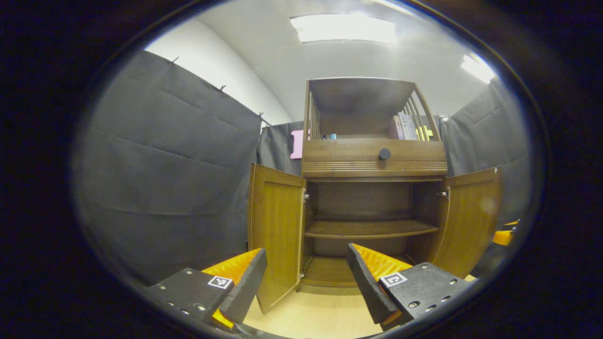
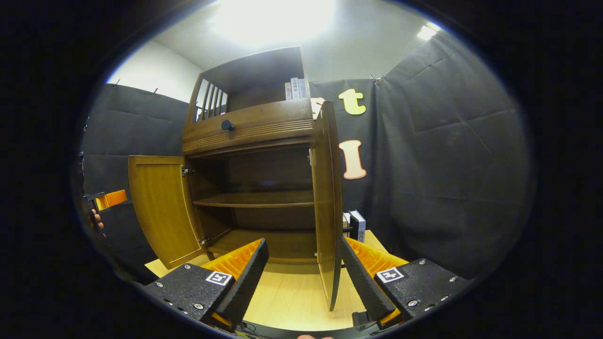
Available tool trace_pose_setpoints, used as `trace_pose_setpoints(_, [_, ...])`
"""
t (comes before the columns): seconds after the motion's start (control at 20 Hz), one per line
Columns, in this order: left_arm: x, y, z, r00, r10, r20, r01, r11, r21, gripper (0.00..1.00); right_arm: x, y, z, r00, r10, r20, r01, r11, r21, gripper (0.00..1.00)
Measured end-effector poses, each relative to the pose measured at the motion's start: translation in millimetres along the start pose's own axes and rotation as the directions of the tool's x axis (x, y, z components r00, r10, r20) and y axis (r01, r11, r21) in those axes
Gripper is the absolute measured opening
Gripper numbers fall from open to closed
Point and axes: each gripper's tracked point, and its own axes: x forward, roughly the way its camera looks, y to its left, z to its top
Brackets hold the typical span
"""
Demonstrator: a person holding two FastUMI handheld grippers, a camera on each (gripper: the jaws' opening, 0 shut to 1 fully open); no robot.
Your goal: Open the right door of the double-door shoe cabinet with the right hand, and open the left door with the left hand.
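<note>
Brown wooden double-door shoe cabinet centre frame. Left door & right door both swung wide. Left gripper and right gripper spread open, holding nothing. Right door's upright edge sits between right gripper's fingers, untouched; task looks done.

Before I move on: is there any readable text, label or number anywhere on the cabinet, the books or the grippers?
Nothing can be read as text.
Book spines on the shoe cabinet's top shelf: print too small and blurred to read.
Books standing beside the cabinet: spines unreadable.
Square tags on the left gripper and right gripper: black-and-white patterns, not words.
Doors and drawer front: no text visible.
</note>
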Motion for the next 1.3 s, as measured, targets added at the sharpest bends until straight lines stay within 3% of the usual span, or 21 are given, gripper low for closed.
trace_pose_setpoints(0.1, [-4.3,-4.9,-0.2,1.000,-0.004,0.000,0.004,1.000,-0.012,1.00,-3.4,-1.8,-4.1,1.000,-0.017,0.002,0.017,1.000,0.000,0.95])
trace_pose_setpoints(0.2, [-5.5,-9.4,-1.5,1.000,0.004,0.007,-0.004,1.000,-0.023,1.00,-7.1,-2.6,-5.7,1.000,-0.017,0.005,0.017,1.000,-0.006,0.91])
trace_pose_setpoints(0.25, [-6.9,-10.2,-3.2,1.000,0.012,0.010,-0.011,0.999,-0.030,1.00,-10.1,-1.7,-7.8,1.000,-0.015,0.006,0.015,1.000,0.001,0.95])
trace_pose_setpoints(0.5, [-15.3,-8.5,-5.3,0.998,0.042,0.037,-0.040,0.998,-0.048,1.00,-20.9,6.3,-16.8,1.000,0.008,-0.004,-0.008,1.000,-0.006,0.91])
trace_pose_setpoints(0.55, [-18.0,-9.3,-6.9,0.998,0.042,0.039,-0.040,0.998,-0.051,0.97,-22.1,6.0,-15.9,1.000,0.003,0.002,-0.003,1.000,0.000,0.96])
trace_pose_setpoints(0.65, [-23.3,-14.0,-11.9,1.000,0.022,0.021,-0.020,0.998,-0.061,0.89,-25.1,6.0,-14.5,1.000,-0.001,0.013,0.000,1.000,0.014,0.92])
trace_pose_setpoints(0.75, [-31.2,-18.2,-16.1,1.000,-0.001,0.010,0.002,0.998,-0.068,1.00,-29.5,5.5,-15.1,1.000,0.001,0.019,-0.001,1.000,0.016,0.91])
trace_pose_setpoints(0.8, [-35.4,-20.1,-16.9,1.000,-0.011,0.005,0.011,0.998,-0.069,0.89,-31.5,5.7,-14.2,1.000,0.003,0.025,-0.003,1.000,0.013,0.92])
trace_pose_setpoints(0.85, [-36.3,-19.5,-18.1,1.000,-0.013,0.002,0.013,0.997,-0.071,0.89,-33.7,6.8,-14.3,1.000,0.007,0.025,-0.007,1.000,0.010,0.92])
trace_pose_setpoints(0.9, [-37.7,-19.4,-18.6,1.000,-0.015,-0.004,0.015,0.997,-0.071,0.97,-36.1,7.6,-15.1,1.000,0.008,0.023,-0.008,1.000,0.005,0.95])
trace_pose_setpoints(1.0, [-41.4,-19.0,-17.4,1.000,-0.013,-0.003,0.013,0.998,-0.069,0.97,-36.6,8.0,-15.0,1.000,0.008,0.026,-0.008,1.000,0.001,0.91])
trace_pose_setpoints(1.05, [-44.3,-16.9,-15.6,1.000,-0.009,0.005,0.009,0.998,-0.065,0.98,-36.3,10.6,-15.7,1.000,0.011,0.026,-0.011,1.000,0.005,0.95])
trace_pose_setpoints(1.1, [-47.1,-14.8,-13.5,1.000,-0.005,0.015,0.006,0.998,-0.061,0.99,-35.7,14.0,-16.8,1.000,0.019,0.023,-0.019,1.000,0.009,0.91])
trace_pose_setpoints(1.2, [-51.2,-10.9,-16.1,1.000,0.000,0.016,0.001,0.998,-0.061,1.00,-35.2,20.0,-20.0,0.999,0.030,0.012,-0.030,0.999,0.010,0.95])
trace_pose_setpoints(1.25, [-51.1,-8.1,-18.5,1.000,0.006,0.012,-0.005,0.998,-0.068,1.00,-33.6,21.8,-21.8,0.999,0.034,0.010,-0.034,0.999,0.006,0.91])
trace_pose_setpoints(1.3, [-50.7,-6.2,-20.1,1.000,0.014,0.012,-0.013,0.997,-0.077,1.00,-32.4,24.2,-22.3,0.999,0.035,0.009,-0.035,0.999,0.002,0.95])
